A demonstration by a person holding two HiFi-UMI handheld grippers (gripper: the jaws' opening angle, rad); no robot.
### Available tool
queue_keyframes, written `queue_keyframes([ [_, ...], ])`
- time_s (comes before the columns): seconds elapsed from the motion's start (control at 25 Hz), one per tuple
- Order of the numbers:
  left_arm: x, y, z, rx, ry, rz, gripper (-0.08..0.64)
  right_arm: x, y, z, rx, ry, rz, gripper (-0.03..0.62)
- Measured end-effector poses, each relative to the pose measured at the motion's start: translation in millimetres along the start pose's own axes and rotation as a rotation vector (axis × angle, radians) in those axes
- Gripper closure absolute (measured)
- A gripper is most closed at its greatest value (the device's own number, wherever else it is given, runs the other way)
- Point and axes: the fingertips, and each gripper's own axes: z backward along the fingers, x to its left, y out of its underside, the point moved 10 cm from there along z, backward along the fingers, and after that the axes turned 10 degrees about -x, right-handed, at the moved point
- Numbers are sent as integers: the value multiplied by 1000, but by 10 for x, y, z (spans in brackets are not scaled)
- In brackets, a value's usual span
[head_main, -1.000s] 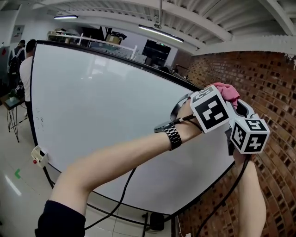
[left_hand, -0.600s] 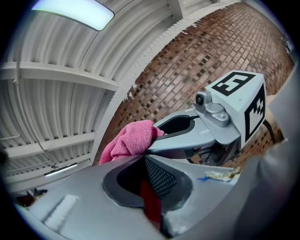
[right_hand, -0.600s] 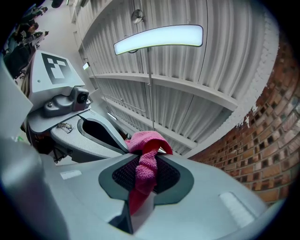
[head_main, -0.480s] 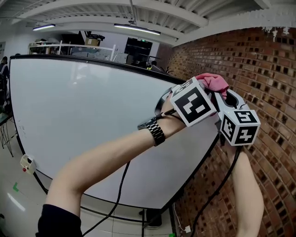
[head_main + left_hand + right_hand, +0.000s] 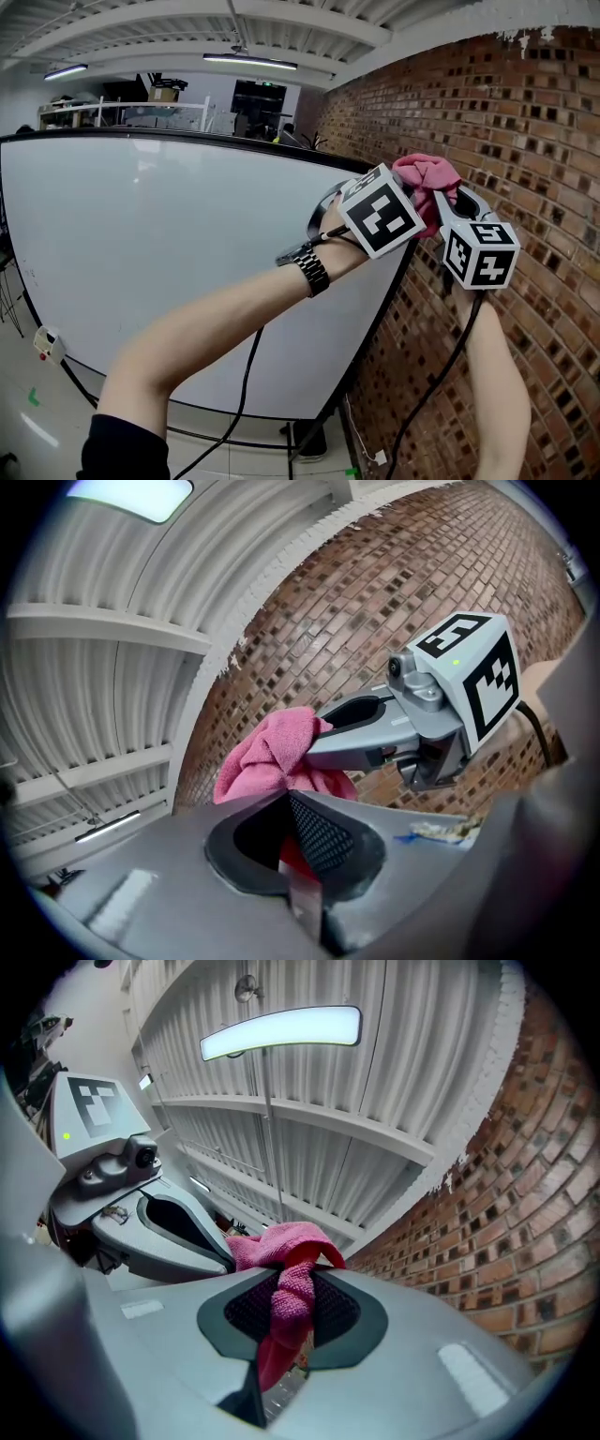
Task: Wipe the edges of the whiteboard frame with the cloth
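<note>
1. Left gripper (image 5: 292, 829): jaws pressed together on a fold of the pink cloth (image 5: 427, 180); red fabric shows between the pads.
2. Right gripper (image 5: 286, 1290): jaws pinch a twisted strand of the same cloth, which runs down between them.
3. The grippers sit just beside each other and meet tip to tip, with the cloth bunched between them.
4. Head view: the cloth is raised by the upper right corner of the whiteboard (image 5: 169, 262), in front of the brick wall (image 5: 525, 141). I cannot tell whether it touches the frame (image 5: 367, 330).
5. The left forearm crosses the lower right of the board; a watch (image 5: 314, 270) is on the wrist.
6. A black cable (image 5: 246, 375) hangs below that arm.
7. A ceiling light (image 5: 281, 1030) is lit above the right gripper.
</note>
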Motion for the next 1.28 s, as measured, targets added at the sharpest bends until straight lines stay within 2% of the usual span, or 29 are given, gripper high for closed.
queue_keyframes([
  [0.32, -501, 300, -341, 67, 60, 17, 558, -60, 460, 262, 34, 13, -123, 520],
  [0.64, -884, 730, -278, 143, 81, 56, 558, 220, 899, 543, 60, -27, -171, 520],
  [0.88, -1278, 1134, -274, 209, 112, 81, 558, 431, 1447, 822, 114, -51, -312, 520],
  [1.08, -1584, 1558, -265, 255, 143, 138, 558, 617, 1764, 949, 167, -105, -279, 520],
  [1.28, -1818, 1857, -233, 294, 170, 182, 558, 771, 1992, 1065, 187, -117, -297, 520],
])
